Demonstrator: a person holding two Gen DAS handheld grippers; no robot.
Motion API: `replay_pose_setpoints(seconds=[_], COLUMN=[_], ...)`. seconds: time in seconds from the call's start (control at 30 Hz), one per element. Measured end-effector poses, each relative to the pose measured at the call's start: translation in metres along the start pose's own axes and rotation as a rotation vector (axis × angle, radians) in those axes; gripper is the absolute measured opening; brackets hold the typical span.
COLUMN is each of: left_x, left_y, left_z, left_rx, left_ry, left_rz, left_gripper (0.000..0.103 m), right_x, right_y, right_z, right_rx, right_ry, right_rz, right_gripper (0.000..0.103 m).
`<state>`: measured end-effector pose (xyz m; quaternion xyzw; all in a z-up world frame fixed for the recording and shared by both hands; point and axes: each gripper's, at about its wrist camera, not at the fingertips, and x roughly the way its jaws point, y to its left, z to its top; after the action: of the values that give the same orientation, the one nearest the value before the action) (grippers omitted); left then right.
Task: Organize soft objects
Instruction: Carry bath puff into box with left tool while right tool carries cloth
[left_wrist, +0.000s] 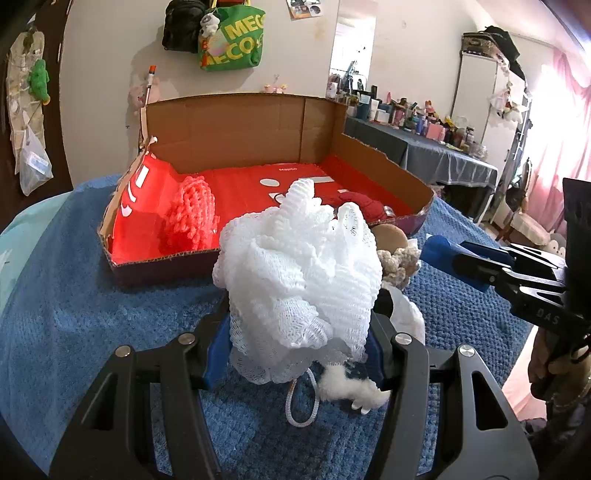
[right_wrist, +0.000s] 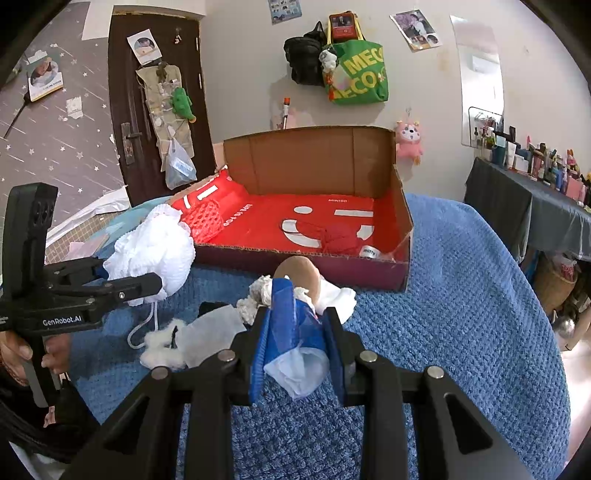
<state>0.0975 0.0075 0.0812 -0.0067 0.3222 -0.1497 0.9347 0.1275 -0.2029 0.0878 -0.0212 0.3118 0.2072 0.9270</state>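
Observation:
My left gripper (left_wrist: 299, 295) is shut on a white mesh bath pouf (left_wrist: 299, 280), held above the blue blanket in front of the cardboard box (left_wrist: 258, 122); it also shows in the right wrist view (right_wrist: 155, 251). My right gripper (right_wrist: 299, 306) is shut on a thin white tissue-like piece (right_wrist: 299, 369) hanging between its blue pads. In the box lie an orange knitted piece (left_wrist: 192, 218) and a red yarn ball (right_wrist: 340, 236). A brown round puff (right_wrist: 299, 273), a cream knit clump (left_wrist: 399, 266), a cotton wad (right_wrist: 162, 347) and a white sheet (right_wrist: 210, 332) lie on the blanket.
The box has a red lining (right_wrist: 317, 214) and a small tape roll (right_wrist: 369, 253) at its right front corner. The blue blanket (right_wrist: 461, 295) covers the surface. A cluttered dark table (right_wrist: 535, 199) stands to the right, a dark door (right_wrist: 147, 92) at the left.

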Motion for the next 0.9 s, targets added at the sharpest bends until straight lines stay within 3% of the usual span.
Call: replay_pose_setpoints(seconds=[0.27, 0.5, 0.9], left_x=[0.005, 0.034, 0.100], left_y=[0.002, 0.014, 0.027], left_z=[0.030, 0.065, 0.098], left_rx=[0.017, 0.039, 0.090], left_ry=[-0.005, 0.035, 0.164], left_rz=[-0.023, -0.031, -0.031], left_gripper=[0.056, 0.056, 0.056], right_x=[0.008, 0.043, 0.121], right_y=[0.006, 0.005, 0.005], right_z=[0.036, 0.074, 0.095], right_rx=[-0.038, -0.055, -0.183], right_ry=[-0.037, -0.031, 0.128], right_rz=[0.042, 0.086, 0.070], right_gripper=[0.031, 0.031, 0.031])
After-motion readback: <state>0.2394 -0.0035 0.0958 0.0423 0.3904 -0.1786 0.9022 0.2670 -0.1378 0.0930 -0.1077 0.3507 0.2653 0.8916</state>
